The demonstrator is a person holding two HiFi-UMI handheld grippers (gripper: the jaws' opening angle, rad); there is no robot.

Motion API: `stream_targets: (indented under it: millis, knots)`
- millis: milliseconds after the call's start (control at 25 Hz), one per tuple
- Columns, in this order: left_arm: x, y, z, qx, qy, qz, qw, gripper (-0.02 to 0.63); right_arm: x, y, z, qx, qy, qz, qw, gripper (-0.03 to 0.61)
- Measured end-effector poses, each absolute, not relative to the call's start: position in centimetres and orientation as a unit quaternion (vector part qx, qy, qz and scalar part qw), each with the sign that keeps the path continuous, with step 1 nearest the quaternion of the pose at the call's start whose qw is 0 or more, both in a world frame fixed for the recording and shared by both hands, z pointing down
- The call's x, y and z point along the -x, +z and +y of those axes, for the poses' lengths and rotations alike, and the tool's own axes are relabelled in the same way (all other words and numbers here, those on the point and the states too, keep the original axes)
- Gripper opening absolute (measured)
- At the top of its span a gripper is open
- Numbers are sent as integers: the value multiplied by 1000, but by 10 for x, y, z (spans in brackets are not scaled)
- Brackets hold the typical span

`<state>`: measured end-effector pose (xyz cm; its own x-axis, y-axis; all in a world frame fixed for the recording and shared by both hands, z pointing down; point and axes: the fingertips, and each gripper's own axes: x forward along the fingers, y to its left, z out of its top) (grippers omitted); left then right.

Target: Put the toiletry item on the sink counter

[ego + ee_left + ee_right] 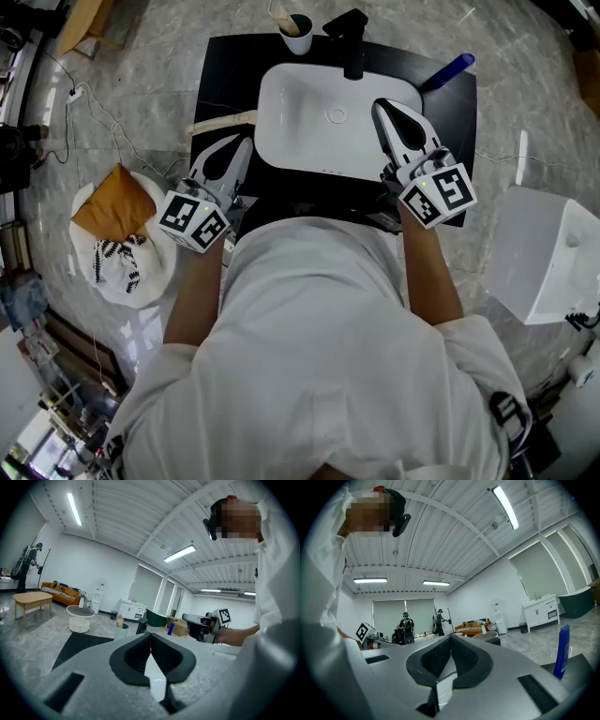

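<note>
Left tool (244, 143) and right tool (380, 105) both closed

The sink basin (309, 127) is showing white against the black counter (225, 80); the bottle (448, 71) is showing blue. The left gripper (247, 141) and right gripper (379, 103) are wearing black-and-white square markers. The cushion (114, 211) is glowing orange beside zebra-striped fabric (117, 258).

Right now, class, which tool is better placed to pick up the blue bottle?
Right. The right tool is nearer the blue bottle, on its side of the sink; the left tool sits across it. Both are shut.
</note>
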<state>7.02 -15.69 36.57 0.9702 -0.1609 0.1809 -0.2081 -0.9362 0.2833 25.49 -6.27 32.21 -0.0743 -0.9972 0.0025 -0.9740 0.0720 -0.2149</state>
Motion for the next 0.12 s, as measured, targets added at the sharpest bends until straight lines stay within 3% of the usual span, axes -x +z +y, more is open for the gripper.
stream_targets:
  millis: [120]
  knots:
    - [-71,373,-158,-979,81,-92,160,18,-258,326,-68,674,-84,730,72,15]
